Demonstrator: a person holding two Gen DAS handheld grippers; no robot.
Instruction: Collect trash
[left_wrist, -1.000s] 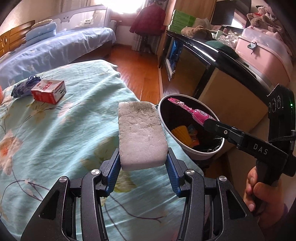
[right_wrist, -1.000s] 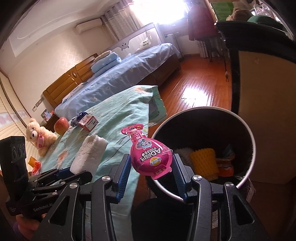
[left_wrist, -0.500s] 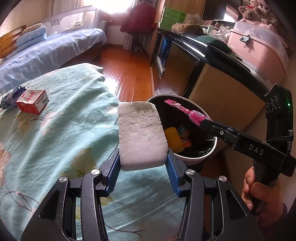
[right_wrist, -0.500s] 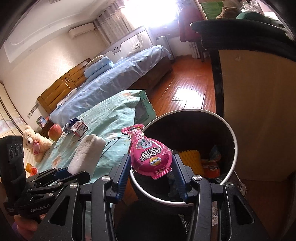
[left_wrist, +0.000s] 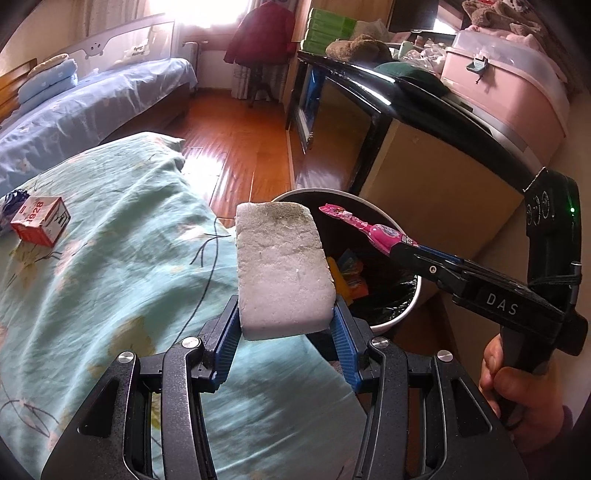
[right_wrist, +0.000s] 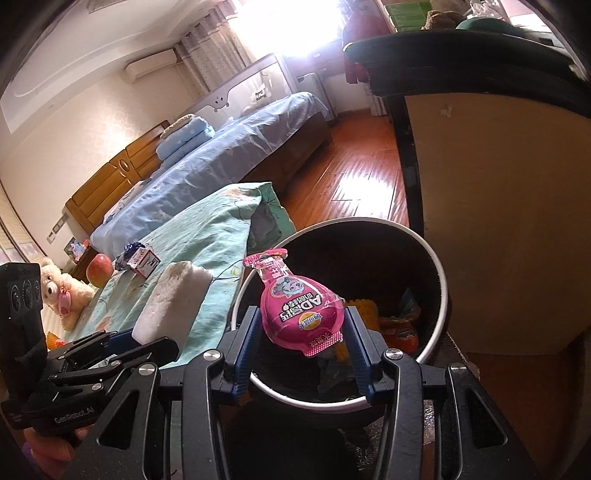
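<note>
One sponge (left_wrist: 282, 269), one pouch (right_wrist: 299, 308), one bin (right_wrist: 439, 273).

"das" stands on the right gripper (left_wrist: 400, 245) body — "genrobot.ai" on the left gripper (right_wrist: 146, 338) — "1928" on the small red-and-white box (left_wrist: 40, 220) on the bedspread.

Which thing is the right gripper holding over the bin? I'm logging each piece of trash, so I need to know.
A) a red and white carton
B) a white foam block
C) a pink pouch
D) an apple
C: the right gripper is clamped on the pink pouch, held over the bin; the white foam block sits in the left gripper.
</note>
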